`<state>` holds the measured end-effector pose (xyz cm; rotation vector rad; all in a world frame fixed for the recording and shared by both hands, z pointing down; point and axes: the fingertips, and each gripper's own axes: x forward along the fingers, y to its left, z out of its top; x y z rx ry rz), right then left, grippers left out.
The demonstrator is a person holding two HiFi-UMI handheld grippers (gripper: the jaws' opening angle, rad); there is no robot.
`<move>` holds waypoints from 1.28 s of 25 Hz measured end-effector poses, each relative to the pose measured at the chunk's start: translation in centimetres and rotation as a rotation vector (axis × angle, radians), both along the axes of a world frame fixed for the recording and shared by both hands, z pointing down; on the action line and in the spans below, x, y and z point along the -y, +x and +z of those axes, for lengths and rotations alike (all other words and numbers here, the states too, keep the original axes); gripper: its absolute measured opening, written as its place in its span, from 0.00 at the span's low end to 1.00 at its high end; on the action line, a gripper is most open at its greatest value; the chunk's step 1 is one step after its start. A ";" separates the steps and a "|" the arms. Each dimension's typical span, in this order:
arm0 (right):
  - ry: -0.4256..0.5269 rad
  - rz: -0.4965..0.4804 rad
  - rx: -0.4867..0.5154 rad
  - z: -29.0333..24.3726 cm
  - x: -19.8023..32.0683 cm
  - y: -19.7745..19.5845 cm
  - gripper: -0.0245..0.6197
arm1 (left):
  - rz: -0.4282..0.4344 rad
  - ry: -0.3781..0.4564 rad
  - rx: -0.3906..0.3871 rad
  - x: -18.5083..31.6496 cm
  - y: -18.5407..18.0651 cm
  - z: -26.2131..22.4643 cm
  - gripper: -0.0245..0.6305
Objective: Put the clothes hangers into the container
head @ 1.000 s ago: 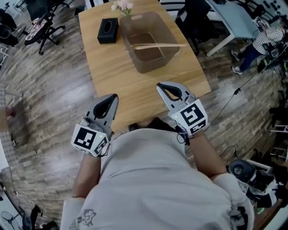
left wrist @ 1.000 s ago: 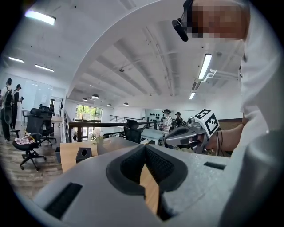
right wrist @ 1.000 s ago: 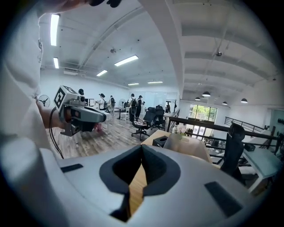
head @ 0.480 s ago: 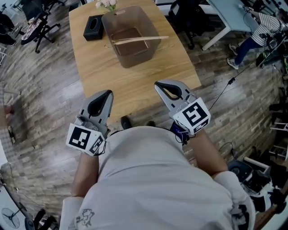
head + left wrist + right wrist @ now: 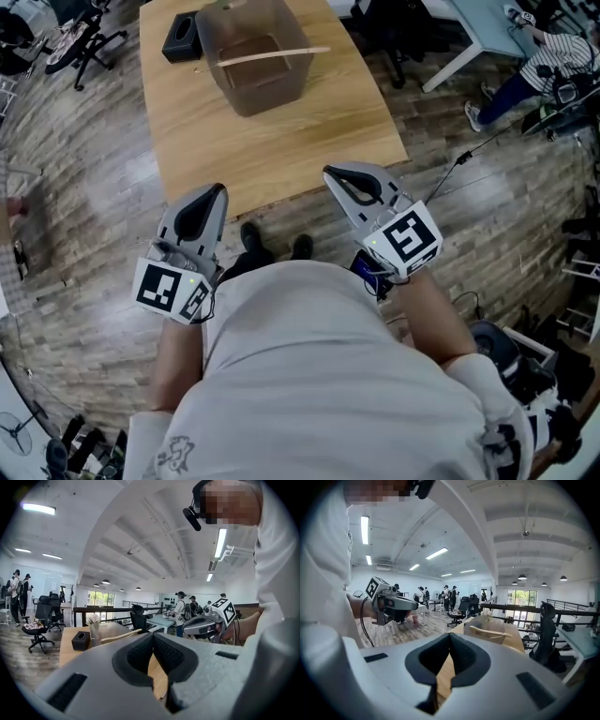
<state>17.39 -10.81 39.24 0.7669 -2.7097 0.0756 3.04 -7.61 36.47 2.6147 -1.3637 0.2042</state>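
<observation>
Wood is all I see under me: a plank floor [image 5: 94,187] and a light wooden table [image 5: 281,141] standing on it. The room is a big office with white beams and long lamps on the ceiling. A white desk [image 5: 473,28] stands at the far right, and a person in a striped top [image 5: 548,75] is beside it. A black chair [image 5: 80,47] is at the far left.

At the far end of the table sits the container [image 5: 248,84], a clear brownish tub. A small black box [image 5: 178,39] is just beside it. One clothes hanger [image 5: 272,55], thin and pale wood, lies across the top of the tub, and one end pokes out over the rim.

My left gripper [image 5: 217,187] and right gripper [image 5: 330,172] are by the near edge of the table, well apart from the tub. Both have their jaws closed together with nothing between them.
</observation>
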 end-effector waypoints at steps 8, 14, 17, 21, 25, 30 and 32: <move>0.011 0.003 0.018 0.4 -3.3 0.3 0.05 | 0.018 -0.008 0.003 -2.9 1.0 0.8 0.05; 0.022 0.046 0.019 0.0 -5.6 -0.9 0.05 | 0.068 0.019 -0.007 -4.6 0.7 0.2 0.05; 0.017 0.056 0.019 -0.5 -7.1 -2.0 0.05 | 0.082 0.021 -0.011 -5.7 -0.4 -0.1 0.05; 0.035 0.068 0.018 -1.1 -9.6 -4.2 0.05 | 0.093 0.024 -0.013 -8.2 -2.7 -0.4 0.05; 0.040 0.090 0.015 -1.4 -12.4 -5.9 0.05 | 0.108 0.037 -0.012 -10.6 -4.7 -0.8 0.05; 0.052 0.108 0.015 -1.8 -15.5 -8.3 0.05 | 0.130 0.051 -0.009 -13.6 -7.3 -1.4 0.05; 0.056 0.115 0.015 -1.9 -16.8 -9.0 0.05 | 0.133 0.053 -0.010 -14.8 -8.2 -1.5 0.05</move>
